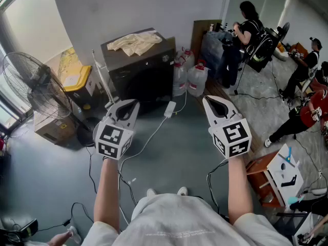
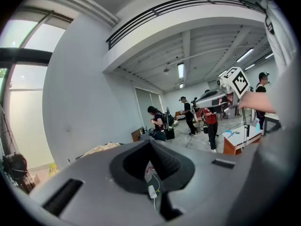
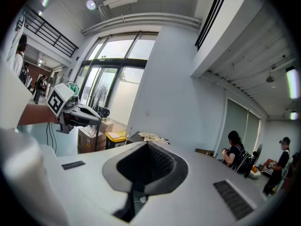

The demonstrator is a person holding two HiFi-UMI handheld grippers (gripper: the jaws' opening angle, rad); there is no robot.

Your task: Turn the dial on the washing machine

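Only the head view shows the washing machine's (image 1: 143,76) front.

From the pale grey T-shirt (image 1: 179,219), the bare left forearm (image 1: 108,188) and the bare right forearm (image 1: 237,188) reach forward, well apart. The white two-jaw left gripper (image 1: 135,103) and the right gripper (image 1: 205,99) point ahead, slightly downward. Both have their jaws closed together on nothing.

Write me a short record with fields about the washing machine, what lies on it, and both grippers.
washing machine: dark, against the wall, ahead of the person
on top: crumpled pale cloth
left gripper: shut, empty, apart from the machine
right gripper: shut, empty, apart from the machine
nearby: water jugs, fan
task: no gripper touches the machine yet
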